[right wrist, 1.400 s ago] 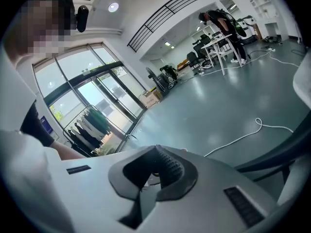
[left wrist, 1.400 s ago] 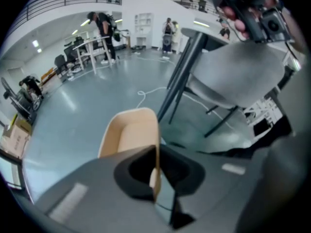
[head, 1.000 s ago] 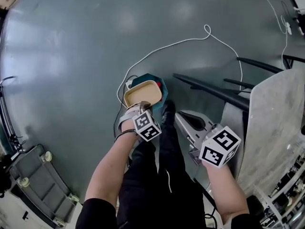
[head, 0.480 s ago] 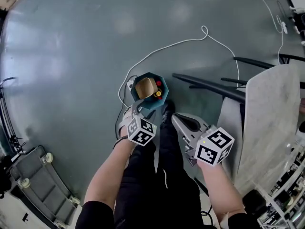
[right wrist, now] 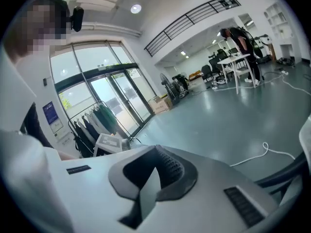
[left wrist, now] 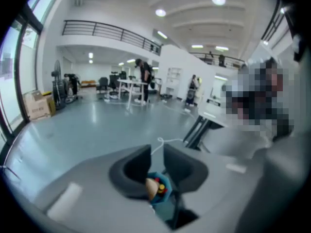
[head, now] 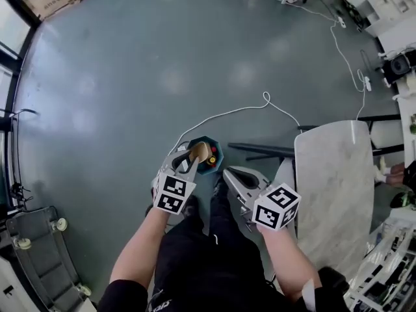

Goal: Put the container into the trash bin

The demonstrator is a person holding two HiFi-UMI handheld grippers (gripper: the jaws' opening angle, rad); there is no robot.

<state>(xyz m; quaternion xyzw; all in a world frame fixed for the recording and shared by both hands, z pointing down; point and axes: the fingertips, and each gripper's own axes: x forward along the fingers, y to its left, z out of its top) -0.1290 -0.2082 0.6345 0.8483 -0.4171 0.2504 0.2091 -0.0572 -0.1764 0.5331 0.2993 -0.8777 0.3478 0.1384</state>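
The left gripper (left wrist: 156, 155) holds nothing, jaws a bit apart and just closing, since the container (head: 200, 151) lies in the near bin (head: 219, 155); the right gripper (right wrist: 154, 174) is squeezed closed, empty

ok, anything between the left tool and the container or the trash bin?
Nothing visible. The container sits in the teal trash bin, in plain sight through the gap of the left tool; its jaws have just been closing on nothing.

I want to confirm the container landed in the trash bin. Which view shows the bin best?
The head view: it looks down into the open bin, with the container inside. The left gripper view catches only a small, blurred part of the bin; the right gripper view shows none.
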